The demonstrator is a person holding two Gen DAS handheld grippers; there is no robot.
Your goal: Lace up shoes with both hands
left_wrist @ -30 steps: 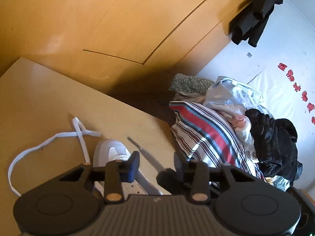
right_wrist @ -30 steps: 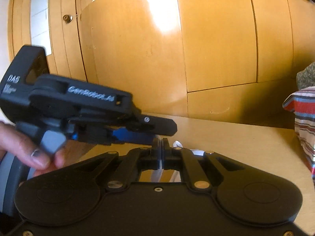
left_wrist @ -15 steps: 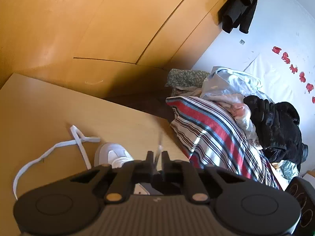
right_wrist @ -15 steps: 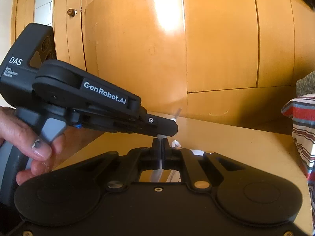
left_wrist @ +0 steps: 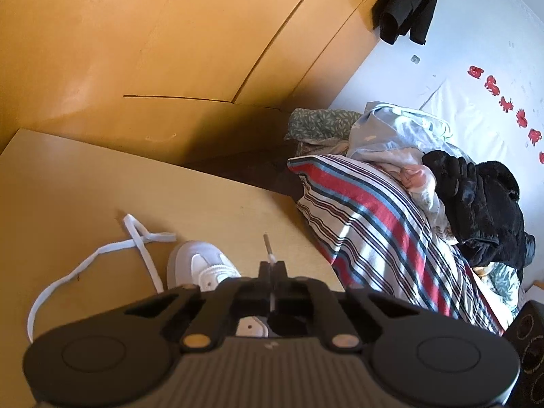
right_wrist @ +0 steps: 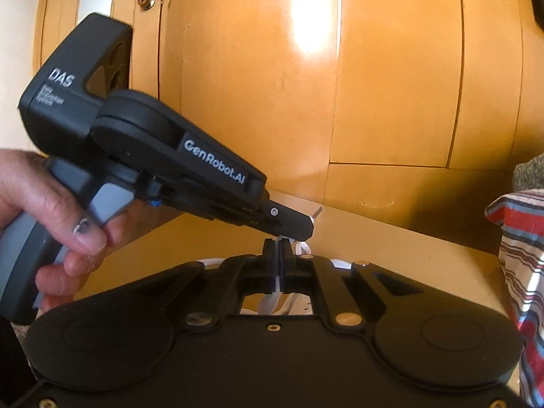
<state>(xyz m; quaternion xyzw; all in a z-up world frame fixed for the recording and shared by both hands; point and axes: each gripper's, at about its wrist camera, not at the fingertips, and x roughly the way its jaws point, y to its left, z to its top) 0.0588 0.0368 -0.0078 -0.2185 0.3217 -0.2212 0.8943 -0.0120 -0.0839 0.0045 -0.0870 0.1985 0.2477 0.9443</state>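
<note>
Hiding most of the white shoe: left gripper

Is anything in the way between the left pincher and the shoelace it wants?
No, nothing is in the way. The left gripper is already shut on the shoelace, whose tip pokes out past the fingertips. The right gripper pinches the same lace just below it. The white shoe sits underneath on the table.

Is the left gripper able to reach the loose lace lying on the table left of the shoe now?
Probably not yet. The left gripper is shut on a lace tip, so it must release first. Otherwise the path to the loose lace on the table looks free.
</note>
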